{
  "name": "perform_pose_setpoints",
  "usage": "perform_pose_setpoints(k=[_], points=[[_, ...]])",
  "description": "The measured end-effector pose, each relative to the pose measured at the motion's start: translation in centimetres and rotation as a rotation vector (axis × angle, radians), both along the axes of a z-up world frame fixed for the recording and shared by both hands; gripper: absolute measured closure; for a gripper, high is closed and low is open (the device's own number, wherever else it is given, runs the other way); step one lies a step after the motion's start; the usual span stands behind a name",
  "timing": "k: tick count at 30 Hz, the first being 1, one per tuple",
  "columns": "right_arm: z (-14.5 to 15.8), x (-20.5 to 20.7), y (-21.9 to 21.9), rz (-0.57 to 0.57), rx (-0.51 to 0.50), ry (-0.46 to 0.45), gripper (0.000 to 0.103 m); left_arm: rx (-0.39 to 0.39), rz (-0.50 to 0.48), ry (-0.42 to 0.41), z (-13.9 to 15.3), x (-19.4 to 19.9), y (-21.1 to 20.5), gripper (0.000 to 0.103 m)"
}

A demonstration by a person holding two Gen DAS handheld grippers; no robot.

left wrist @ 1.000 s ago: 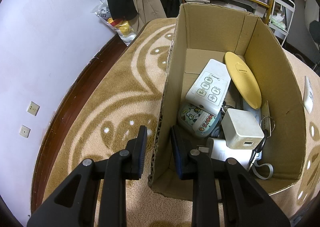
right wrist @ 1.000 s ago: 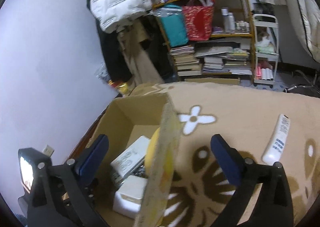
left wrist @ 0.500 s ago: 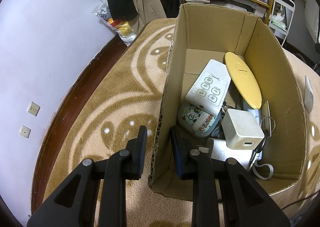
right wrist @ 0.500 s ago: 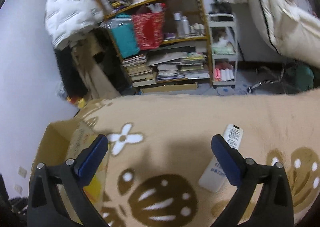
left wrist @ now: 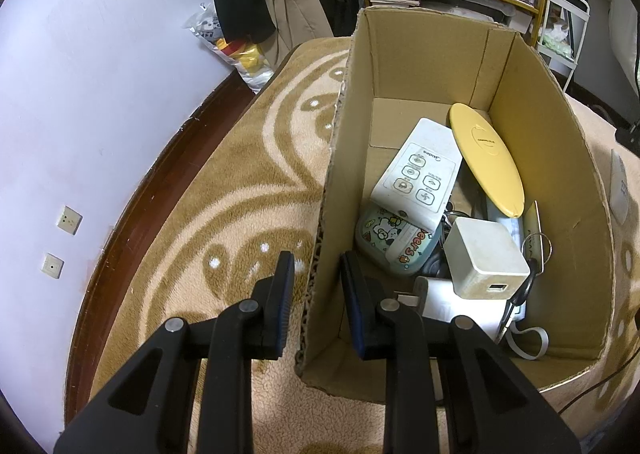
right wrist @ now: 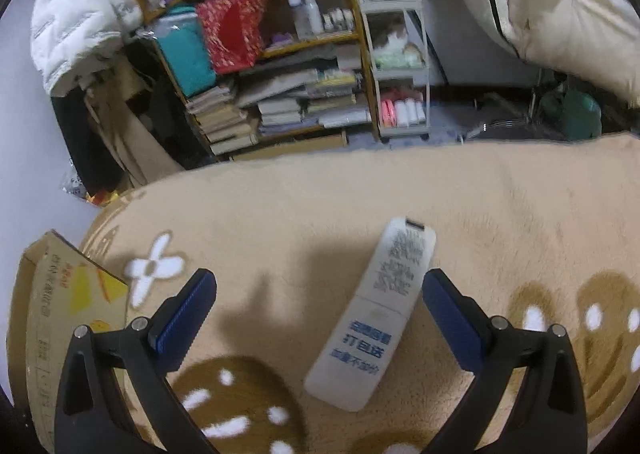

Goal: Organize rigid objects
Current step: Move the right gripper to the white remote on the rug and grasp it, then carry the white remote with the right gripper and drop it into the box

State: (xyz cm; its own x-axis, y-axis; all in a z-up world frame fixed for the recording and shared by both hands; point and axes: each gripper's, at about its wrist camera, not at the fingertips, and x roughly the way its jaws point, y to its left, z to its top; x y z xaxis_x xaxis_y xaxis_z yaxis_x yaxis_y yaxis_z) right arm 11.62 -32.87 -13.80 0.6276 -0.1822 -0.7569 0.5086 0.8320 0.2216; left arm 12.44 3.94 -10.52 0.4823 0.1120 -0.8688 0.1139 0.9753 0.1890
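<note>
On beige patterned carpet (right wrist: 280, 214), right gripper (right wrist: 318, 304) spread wide above white remote (right wrist: 376, 318), apparently clear of it, left gripper (left wrist: 316, 294) pinching cardboard box (left wrist: 540, 102) near wall, assorted devices inside.

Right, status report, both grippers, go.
Left gripper straddling cardboard box wall. Right gripper open over white remote on blanket. Nothing blocking.

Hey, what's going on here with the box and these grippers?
A person is tidying loose items into a cardboard box on a patterned rug. The left hand-held gripper straddles the box's side wall, steadying it. The right hand-held gripper is open above a white remote lying face down on the rug, not yet gripped.
</note>
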Motion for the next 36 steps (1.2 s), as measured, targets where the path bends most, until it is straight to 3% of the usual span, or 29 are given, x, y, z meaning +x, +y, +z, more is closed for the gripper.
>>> perform_pose_setpoints(k=[5, 10, 18, 24, 31, 36], points=[[-2.0, 0.2, -0.8, -0.008, 0.045, 0.044, 0.0, 0.0, 0.0, 0.0, 0.0, 0.0, 0.0, 0.079], [-3.3, 0.2, -1.1, -0.023, 0.051, 0.081, 0.011, 0.004, -0.003, -0.001, 0.0, 0.0, 0.0, 0.079], [-3.6, 0.2, -0.8, -0.059, -0.045, 0.17, 0.045, 0.007, -0.004, -0.001, 0.0, -0.1, 0.0, 0.079], [-2.7, -0.8, -0.5, -0.051, -0.05, 0.138, 0.059, 0.006, -0.003, -0.001, 0.0, -0.1, 0.0, 0.079], [-1.7, -1.2, 2.0, -0.01, -0.082, 0.114, 0.06, 0.007, -0.004, -0.001, 0.0, -0.1, 0.0, 0.079], [-0.6, -2.0, 2.9, -0.015, -0.049, 0.073, 0.06, 0.005, -0.003, 0.0, 0.0, -0.1, 0.0, 0.079]])
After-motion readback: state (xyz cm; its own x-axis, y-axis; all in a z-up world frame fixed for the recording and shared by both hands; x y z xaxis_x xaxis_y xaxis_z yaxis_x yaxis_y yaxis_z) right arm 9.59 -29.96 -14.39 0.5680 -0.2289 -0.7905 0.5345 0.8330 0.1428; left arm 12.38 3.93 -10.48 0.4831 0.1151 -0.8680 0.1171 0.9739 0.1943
